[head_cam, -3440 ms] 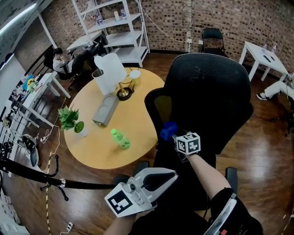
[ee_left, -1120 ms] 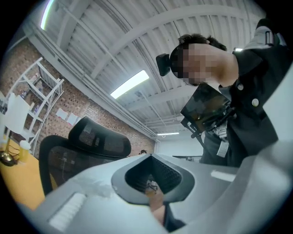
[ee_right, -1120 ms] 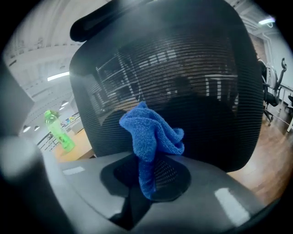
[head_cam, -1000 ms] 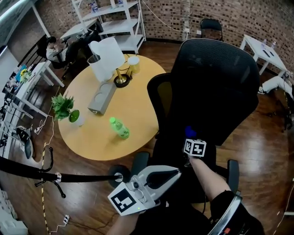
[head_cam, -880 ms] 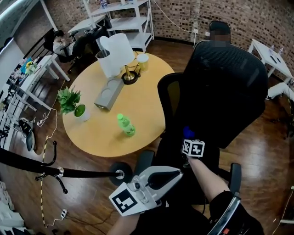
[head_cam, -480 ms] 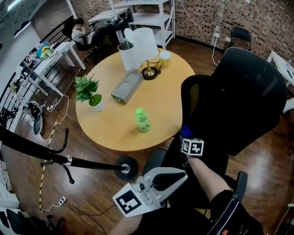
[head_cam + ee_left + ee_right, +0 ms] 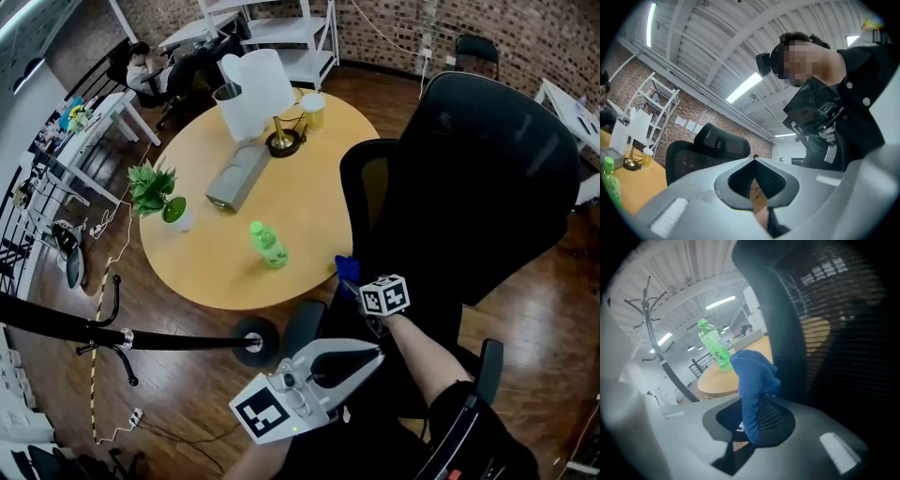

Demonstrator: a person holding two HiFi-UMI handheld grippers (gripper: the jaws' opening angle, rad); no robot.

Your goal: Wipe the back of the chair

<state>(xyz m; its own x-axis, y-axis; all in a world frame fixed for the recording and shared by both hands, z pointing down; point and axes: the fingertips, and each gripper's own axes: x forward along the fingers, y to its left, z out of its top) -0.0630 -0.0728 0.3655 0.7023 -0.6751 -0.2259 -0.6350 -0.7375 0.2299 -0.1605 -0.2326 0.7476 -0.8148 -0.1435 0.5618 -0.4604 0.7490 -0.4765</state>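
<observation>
While the wipe is running, change: blue cloth (image 7: 345, 270) is sitting low at the left edge of the chair back (image 7: 478, 178). A second ago it was lying further in on the mesh, so the stroke is travelling leftward.
Meaning for task: lower band is probably getting covered; upper mesh and headrest are looking yet to be done.
Right tongs (image 7: 353, 281): clenching the cloth, which is bulging past the tips and lying against the chair's frame.
Left tongs (image 7: 370, 354): closed, tips meeting, gripping nothing, hanging low beside the chair base, taking no part.
Chair back, axis: standing upright, long axis running from base to headrest, rear face looking toward the person.
Cloth, axis: lying lengthways along the tongs, pointing at the frame.
Worktop (image 7: 216, 253): round, sitting just beyond the chair, carrying green bottle (image 7: 269, 246).
</observation>
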